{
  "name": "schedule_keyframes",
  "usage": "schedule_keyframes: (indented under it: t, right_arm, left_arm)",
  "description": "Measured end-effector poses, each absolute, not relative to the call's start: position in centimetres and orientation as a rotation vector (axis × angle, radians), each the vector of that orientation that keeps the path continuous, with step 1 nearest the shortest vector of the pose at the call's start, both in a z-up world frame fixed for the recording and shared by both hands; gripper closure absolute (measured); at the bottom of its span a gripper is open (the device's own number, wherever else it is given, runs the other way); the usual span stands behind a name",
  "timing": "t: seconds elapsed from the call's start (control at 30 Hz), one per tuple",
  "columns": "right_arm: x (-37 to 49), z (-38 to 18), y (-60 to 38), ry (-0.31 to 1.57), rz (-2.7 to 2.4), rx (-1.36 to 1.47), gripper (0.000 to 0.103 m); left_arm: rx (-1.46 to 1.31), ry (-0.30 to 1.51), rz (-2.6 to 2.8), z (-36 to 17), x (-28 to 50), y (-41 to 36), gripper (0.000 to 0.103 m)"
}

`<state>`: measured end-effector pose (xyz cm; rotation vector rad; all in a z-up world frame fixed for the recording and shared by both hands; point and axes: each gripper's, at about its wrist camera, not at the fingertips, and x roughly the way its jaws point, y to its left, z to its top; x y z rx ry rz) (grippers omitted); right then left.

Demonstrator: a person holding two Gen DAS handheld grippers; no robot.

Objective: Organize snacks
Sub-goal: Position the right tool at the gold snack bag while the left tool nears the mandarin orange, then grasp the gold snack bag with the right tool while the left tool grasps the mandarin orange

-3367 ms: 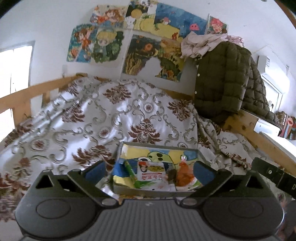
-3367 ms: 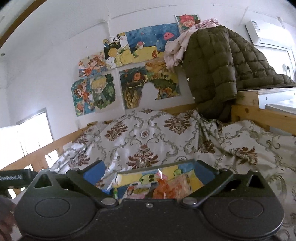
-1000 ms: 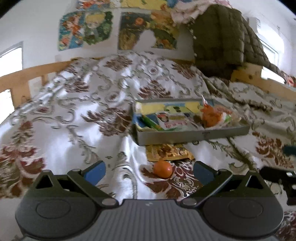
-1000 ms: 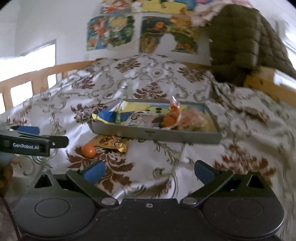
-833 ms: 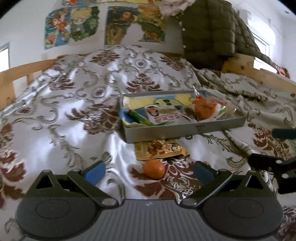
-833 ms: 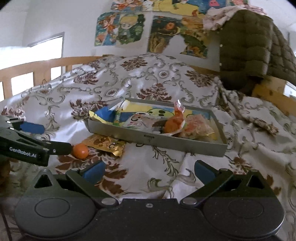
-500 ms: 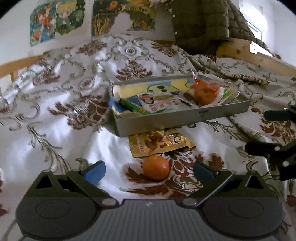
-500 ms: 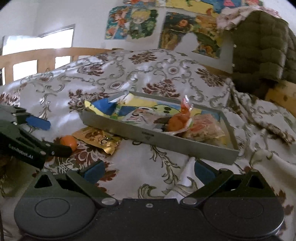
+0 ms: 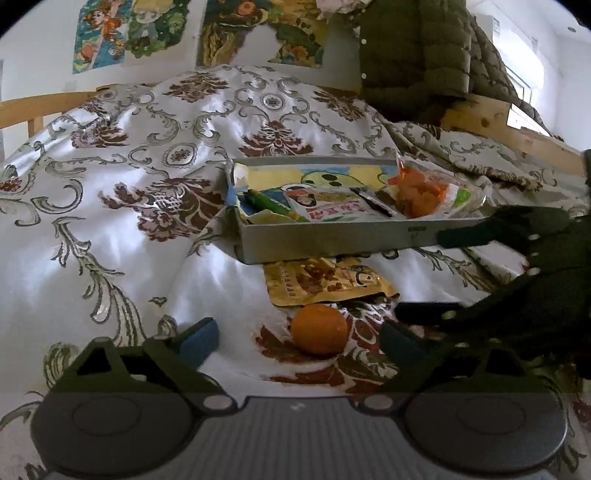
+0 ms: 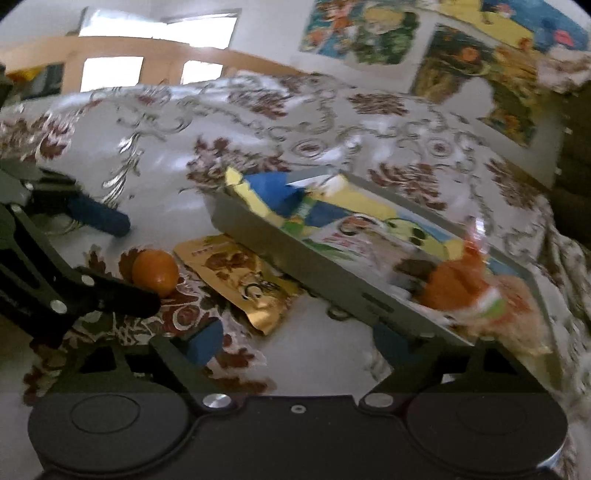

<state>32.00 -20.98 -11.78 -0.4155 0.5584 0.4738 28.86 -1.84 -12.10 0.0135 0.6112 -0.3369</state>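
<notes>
Two wrist-camera views look across a bed covered in a shiny white quilt with brown and grey floral scrolls point(image 9: 155, 155).

In the left wrist view, a shallow grey rectangular tray point(image 9: 332, 240) sits right of centre. It holds several snacks: a green stick-shaped packet, a white and red pouch, and a clear bag of orange pieces point(image 9: 421, 192) at its right end. Just below the tray's near wall, partly tucked under it, lies a flat gold foil snack packet point(image 9: 325, 280). Touching that packet's lower edge is a small round orange fruit point(image 9: 319, 328), loose on the quilt at lower centre. These two lie outside the tray, so they appear to be what remains to be put away.

The left gripper point(image 9: 295, 338), black with blue pads, fills the bottom of the frame. Its jaws are wide apart and closing; the fruit lies just ahead of the gap, slightly right of middle, and neither pad touches it, so nothing is grasped. It seems lined up to take the fruit.

The right wrist view is tilted and blurred. The right gripper point(image 10: 295, 341) is also released and closing, with only quilt between its pads. The gold packet's corner lies just above its left pad and the tray's near wall just above its right pad, which suggests it is heading for the packet.

A dark green quilted jacket point(image 9: 417, 55) hangs at the upper right, beside colourful posters point(image 9: 258, 29) on the wall.
</notes>
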Motion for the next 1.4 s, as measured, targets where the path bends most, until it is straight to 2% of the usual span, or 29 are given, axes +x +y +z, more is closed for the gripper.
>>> schedule_keyframes:
  t: [0.07, 0.37, 0.57, 0.7, 0.8, 0.83, 0.9, 1.03, 1.4]
  right_arm:
    - [32.5, -12.1, -20.3, 0.562, 0.495, -0.445, 0.023]
    - [33.6, -13.1, -17.7, 0.525, 0.508, -0.557, 0.029]
    - [34.2, -13.2, -17.3, 0.531, 0.543, -0.536, 0.042]
    - [34.2, -13.5, -16.6, 0.519, 0.545, -0.546, 0.046]
    - [34.0, -14.0, -16.0, 0.506, 0.513, -0.558, 0.050]
    - [33.8, -14.1, -15.7, 0.500, 0.505, -0.571, 0.057]
    - [33.4, -14.3, -15.2, 0.486, 0.496, -0.602, 0.059]
    - [33.1, -14.2, -15.5, 0.486, 0.502, -0.603, 0.070]
    - [30.7, -10.7, -18.7, 0.647, 0.507, -0.466, 0.073]
  left_arm:
    - [-0.005, 0.604, -0.335, -12.1, 28.8, -1.5, 0.015]
    - [-0.037, 0.598, -0.336, -12.3, 28.9, -1.0, 0.031]
    - [-0.018, 0.600, -0.350, -12.5, 28.9, -1.4, 0.039]
    - [-0.009, 0.606, -0.366, -12.6, 28.9, -1.7, 0.043]
    - [-0.002, 0.614, -0.365, -12.7, 29.0, -1.8, 0.050]
    - [-0.003, 0.615, -0.365, -12.7, 29.0, -1.8, 0.051]
    - [-0.007, 0.614, -0.369, -12.7, 29.0, -1.7, 0.053]
    - [-0.026, 0.615, -0.389, -12.8, 29.1, -1.4, 0.060]
    - [-0.078, 0.617, -0.403, -12.8, 29.3, -0.8, 0.063]
